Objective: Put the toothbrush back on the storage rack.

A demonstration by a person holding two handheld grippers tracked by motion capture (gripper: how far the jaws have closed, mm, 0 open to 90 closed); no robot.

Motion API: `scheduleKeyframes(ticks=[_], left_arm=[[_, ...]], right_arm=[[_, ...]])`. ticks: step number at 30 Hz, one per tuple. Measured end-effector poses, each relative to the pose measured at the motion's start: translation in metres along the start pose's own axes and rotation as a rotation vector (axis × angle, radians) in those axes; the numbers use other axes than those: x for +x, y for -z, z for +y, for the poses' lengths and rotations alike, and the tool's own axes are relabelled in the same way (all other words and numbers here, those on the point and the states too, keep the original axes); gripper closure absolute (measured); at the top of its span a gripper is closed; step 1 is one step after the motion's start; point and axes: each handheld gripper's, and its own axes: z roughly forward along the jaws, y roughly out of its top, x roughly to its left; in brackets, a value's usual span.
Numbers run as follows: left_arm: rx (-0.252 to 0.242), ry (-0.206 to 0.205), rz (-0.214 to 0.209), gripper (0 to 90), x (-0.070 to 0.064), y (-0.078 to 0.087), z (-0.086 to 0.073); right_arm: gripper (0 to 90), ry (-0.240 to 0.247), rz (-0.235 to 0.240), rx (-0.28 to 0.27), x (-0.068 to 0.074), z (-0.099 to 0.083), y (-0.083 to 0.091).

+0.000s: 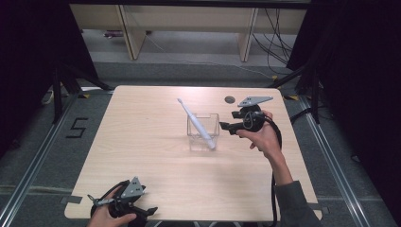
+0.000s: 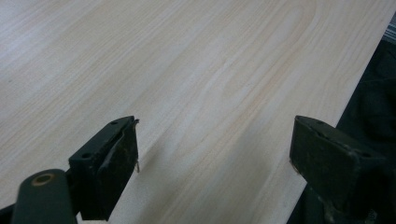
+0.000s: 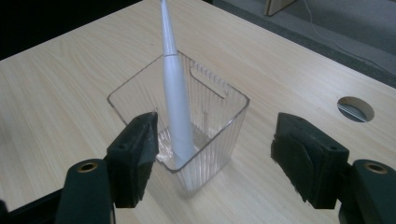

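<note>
black jaws of the right gripper [image 3: 212,158] stand wide apart, holding nothing, just beside the clear cup [image 3: 219,121]. inside that cup the white toothbrush [image 3: 175,102] leans, long axis slanting up and away over the far rim. left gripper [image 2: 212,154], likewise spread and empty, sits well apart from the cup at the table's [image 1: 142,142] near edge.
</note>
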Motion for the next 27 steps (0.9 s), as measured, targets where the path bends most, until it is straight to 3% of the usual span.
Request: scheduleKeyframes(ticks=[3,6,10,14,15,18,19,22,23,24,25,27], left_arm=[[0.000,-0.001,0.000,14.8,0.000,0.000,0.000],[-0.001,-0.001,-0.001,14.8,0.000,0.000,0.000],[-0.001,-0.002,0.000,14.8,0.000,0.000,0.000],[0.000,-0.001,0.000,14.8,0.000,0.000,0.000],[-0.001,-0.002,0.000,14.8,0.000,0.000,0.000],[-0.003,-0.001,0.001,14.8,0.000,0.001,0.000],[-0.003,-0.001,0.001,14.8,0.000,0.001,0.000],[-0.003,-0.003,0.001,14.8,0.000,0.001,0.000],[-0.004,0.000,0.001,14.8,0.000,0.001,0.000],[-0.003,-0.001,0.002,14.8,0.000,0.001,0.000],[-0.003,0.000,0.002,14.8,0.000,0.001,0.000],[-0.004,0.000,0.001,14.8,0.000,0.001,0.000]], right_arm=[[31.6,-0.030,-0.004,0.014,0.001,-0.003,0.003],[31.5,-0.008,-0.018,-0.004,-0.001,-0.006,0.003],[31.6,-0.009,-0.017,0.011,-0.003,-0.010,0.008],[31.3,-0.033,-0.023,0.012,-0.002,-0.015,0.010],[31.3,-0.009,-0.020,0.011,-0.004,-0.016,0.010],[31.3,-0.009,-0.015,0.020,-0.005,-0.018,0.012],[31.2,-0.033,-0.020,0.029,-0.003,-0.020,0.012],[31.2,-0.015,-0.020,0.025,-0.004,-0.022,0.013],[31.2,-0.034,-0.014,0.031,-0.003,-0.023,0.013],[31.2,-0.011,-0.027,0.025,-0.005,-0.024,0.014],[31.3,-0.022,-0.013,0.023,-0.005,-0.025,0.014],[31.3,-0.044,-0.029,0.028,-0.005,-0.027,0.017]])
